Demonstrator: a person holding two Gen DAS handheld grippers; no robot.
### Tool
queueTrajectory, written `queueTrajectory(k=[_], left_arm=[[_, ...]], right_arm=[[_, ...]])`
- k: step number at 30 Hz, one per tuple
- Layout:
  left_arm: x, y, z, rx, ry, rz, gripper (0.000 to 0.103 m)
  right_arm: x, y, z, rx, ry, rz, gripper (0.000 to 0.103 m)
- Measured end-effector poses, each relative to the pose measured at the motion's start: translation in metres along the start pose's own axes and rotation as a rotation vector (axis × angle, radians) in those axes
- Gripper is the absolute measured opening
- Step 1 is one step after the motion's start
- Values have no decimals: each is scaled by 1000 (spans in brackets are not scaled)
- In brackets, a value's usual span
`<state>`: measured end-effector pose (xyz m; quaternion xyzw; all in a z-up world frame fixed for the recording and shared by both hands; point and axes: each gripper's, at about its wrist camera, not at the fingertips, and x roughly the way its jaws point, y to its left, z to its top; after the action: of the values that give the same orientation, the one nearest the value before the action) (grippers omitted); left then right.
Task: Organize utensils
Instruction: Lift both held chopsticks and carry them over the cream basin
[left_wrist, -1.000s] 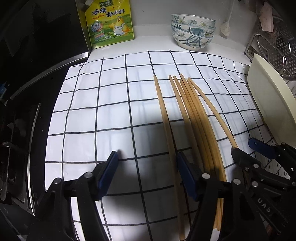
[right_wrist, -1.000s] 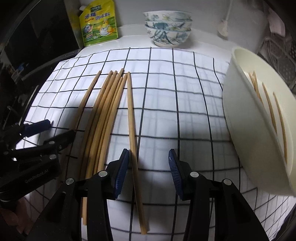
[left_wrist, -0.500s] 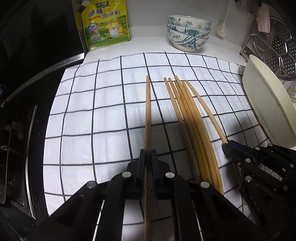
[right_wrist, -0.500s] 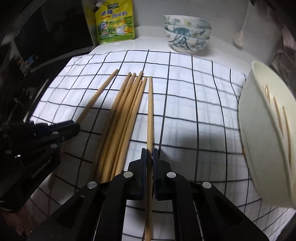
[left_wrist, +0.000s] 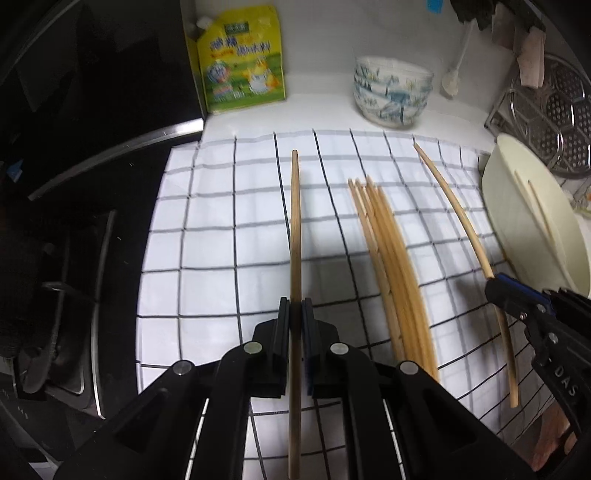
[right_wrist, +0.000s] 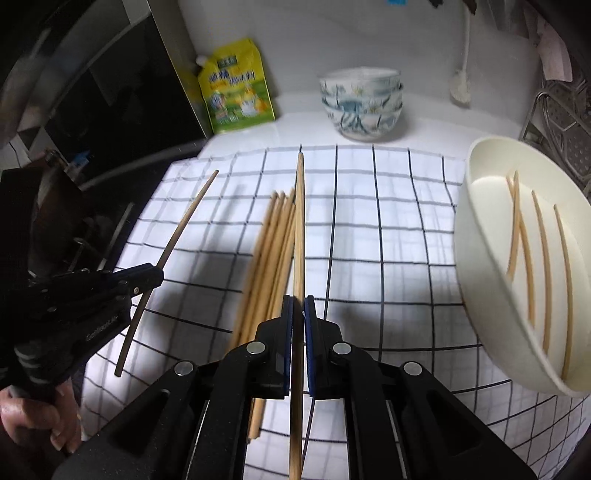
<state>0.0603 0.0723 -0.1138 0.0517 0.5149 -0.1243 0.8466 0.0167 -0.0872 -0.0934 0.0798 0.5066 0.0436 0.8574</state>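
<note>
Step in hand: transfer. Left gripper (left_wrist: 295, 317) and right gripper (right_wrist: 298, 314) each clamp one chopstick (left_wrist: 294, 229), long axis along the fingers, tips pointing away toward the stacked bowls (right_wrist: 360, 107). Remaining bundle (right_wrist: 273, 251) lies left of the cream tray (right_wrist: 480, 266). Next, presumably: carry rightward, release into tray.

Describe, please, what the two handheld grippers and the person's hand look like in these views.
Both grippers are matte black plastic with round silver bolts and blue pads lining the fingers. The left gripper carries faint grey lettering, unreadable, along its side; the right gripper shows pale letters, seemingly "DAS". A bare hand with light fingernails grips the left one's handle. No cables or sleeve visible.
</note>
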Motion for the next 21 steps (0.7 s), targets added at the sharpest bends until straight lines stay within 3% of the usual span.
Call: queueTrajectory(k=[10, 21], left_arm=[[-48, -43, 29, 8, -93, -20, 7], [-71, -145, 67, 87, -169, -101, 7]], right_arm=[[-60, -29, 15, -7, -107, 38, 6], [-108, -138, 25, 100, -190, -23, 6]])
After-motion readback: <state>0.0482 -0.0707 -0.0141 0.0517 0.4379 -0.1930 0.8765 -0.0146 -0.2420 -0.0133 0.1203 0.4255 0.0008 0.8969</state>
